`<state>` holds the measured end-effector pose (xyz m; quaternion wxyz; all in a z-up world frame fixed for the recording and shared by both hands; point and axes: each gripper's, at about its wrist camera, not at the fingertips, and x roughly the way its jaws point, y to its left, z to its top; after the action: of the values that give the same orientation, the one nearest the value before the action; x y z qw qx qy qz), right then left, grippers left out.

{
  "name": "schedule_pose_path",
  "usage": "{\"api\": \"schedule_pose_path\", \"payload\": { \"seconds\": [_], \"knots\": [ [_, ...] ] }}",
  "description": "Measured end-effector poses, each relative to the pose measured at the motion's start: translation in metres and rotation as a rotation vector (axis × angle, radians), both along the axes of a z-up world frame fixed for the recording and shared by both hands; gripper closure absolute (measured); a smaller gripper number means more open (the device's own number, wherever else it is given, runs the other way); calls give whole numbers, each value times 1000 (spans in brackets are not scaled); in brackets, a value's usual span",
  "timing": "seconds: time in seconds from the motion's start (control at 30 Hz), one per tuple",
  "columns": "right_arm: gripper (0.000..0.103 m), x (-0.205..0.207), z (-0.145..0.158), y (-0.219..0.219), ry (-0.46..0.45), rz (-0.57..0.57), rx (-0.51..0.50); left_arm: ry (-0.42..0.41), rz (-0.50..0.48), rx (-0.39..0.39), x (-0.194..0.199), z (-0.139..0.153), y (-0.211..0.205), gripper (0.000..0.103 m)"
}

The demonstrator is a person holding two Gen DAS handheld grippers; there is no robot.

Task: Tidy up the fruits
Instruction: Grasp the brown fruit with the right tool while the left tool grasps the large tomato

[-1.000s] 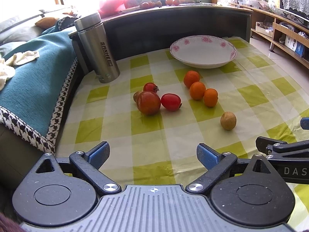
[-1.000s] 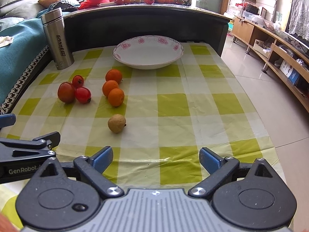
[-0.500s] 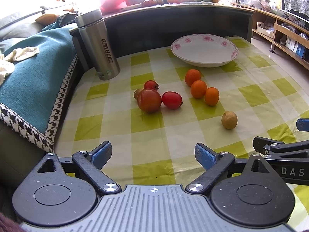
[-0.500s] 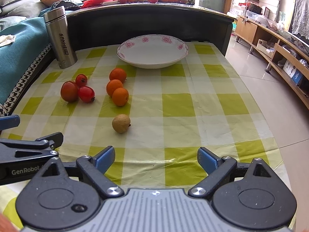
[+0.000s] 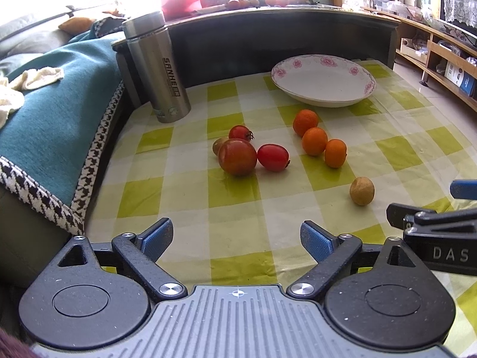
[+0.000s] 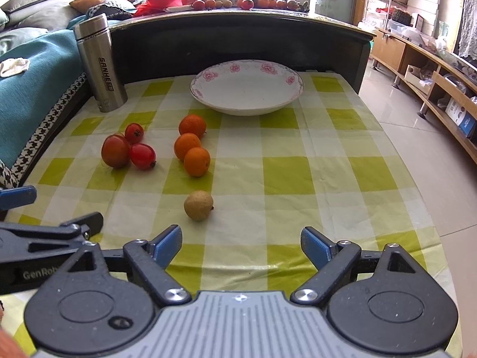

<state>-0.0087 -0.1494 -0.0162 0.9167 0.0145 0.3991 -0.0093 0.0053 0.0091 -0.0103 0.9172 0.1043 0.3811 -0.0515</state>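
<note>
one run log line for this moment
left gripper: open, empty | right gripper: open, empty | fruits on tablecloth | plate: empty

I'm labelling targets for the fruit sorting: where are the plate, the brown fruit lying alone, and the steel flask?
plate (image 6: 286, 74): right wrist view, flowered far rim.
brown fruit (image 6: 198, 205): right wrist view, middle of its skin.
steel flask (image 5: 167, 77): left wrist view, lettered body.

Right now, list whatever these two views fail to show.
- Small brown fruit: left wrist view, mostly behind the big tomato; fully hidden in the right wrist view.
- Fruit on the back counter: too small to identify.
- Flask small print: unreadable.
</note>
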Motion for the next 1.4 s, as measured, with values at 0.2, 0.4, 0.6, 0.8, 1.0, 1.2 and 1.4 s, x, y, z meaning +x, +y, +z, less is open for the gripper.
{"api": "schedule_pose_path", "payload": {
  "seconds": [0.2, 0.4, 0.6, 0.8, 1.0, 1.2, 1.4],
  "knots": [
    [11, 8, 0, -4, -15, 31, 38, -24, -23, 4, 4, 1, 2, 5],
    [19, 23, -1, 2, -32, 96, 19, -16, -31, -5, 13, -2, 7, 4],
    [32, 40, -16, 12, 7, 168, 12, -27, -37, -1, 19, -3, 11, 4],
    [52, 50, -30, 17, 29, 202, -11, -26, -41, -6, 32, -4, 13, 12],
    [66, 53, -28, 11, 30, 208, 44, 0, -76, -31, 55, -10, 13, 37],
    [67, 53, -27, 9, 36, 207, 64, 0, -96, -50, 78, -18, 11, 49],
    [67, 54, -27, 8, 36, 210, 72, -17, -119, -55, 94, -22, 6, 51]
  ]
}}
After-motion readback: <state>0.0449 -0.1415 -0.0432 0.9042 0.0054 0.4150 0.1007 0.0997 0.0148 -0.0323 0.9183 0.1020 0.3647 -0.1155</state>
